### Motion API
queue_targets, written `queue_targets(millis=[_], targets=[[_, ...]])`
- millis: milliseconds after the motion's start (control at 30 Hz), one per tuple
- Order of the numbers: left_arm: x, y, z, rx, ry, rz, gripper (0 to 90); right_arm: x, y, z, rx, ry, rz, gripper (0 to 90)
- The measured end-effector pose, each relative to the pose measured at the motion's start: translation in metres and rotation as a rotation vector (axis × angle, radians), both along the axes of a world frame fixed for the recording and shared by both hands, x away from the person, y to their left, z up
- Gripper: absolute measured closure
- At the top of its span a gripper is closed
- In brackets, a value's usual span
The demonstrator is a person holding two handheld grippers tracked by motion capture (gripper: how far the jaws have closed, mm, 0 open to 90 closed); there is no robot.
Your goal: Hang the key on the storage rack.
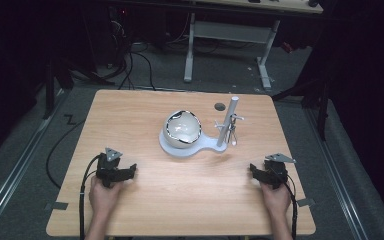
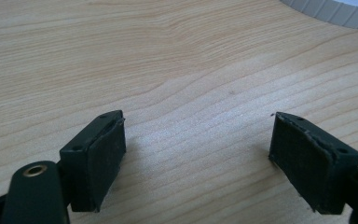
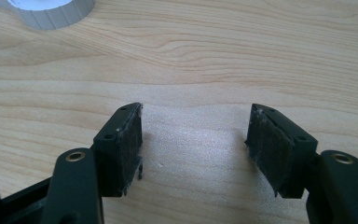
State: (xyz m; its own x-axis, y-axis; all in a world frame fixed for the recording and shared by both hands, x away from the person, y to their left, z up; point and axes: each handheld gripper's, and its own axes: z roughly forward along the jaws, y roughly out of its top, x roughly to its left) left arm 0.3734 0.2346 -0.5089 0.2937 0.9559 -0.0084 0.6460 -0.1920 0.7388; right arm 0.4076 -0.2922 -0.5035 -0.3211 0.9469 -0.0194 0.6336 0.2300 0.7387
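Fingers (image 3: 123, 149) of both grippers gape empty, well apart from the bowl (image 1: 182, 129).

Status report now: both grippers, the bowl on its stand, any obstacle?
Left gripper open, resting on table, nothing between jaws. Right gripper open, same. Bowl tilted on white stand, untouched. Path to it free.

I can read no text, label, brand or number anywhere: not on the table (image 1: 145, 205), nor on anything standing on it.
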Motion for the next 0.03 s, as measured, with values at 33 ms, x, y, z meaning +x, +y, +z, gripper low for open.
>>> queue_targets(millis=[33], targets=[[0.0000, 0.0000, 0.0000, 0.000, 0.000, 0.000, 18.9, 0.0000, 0.0000, 0.0000, 0.000, 0.000, 0.000, 36.1]])
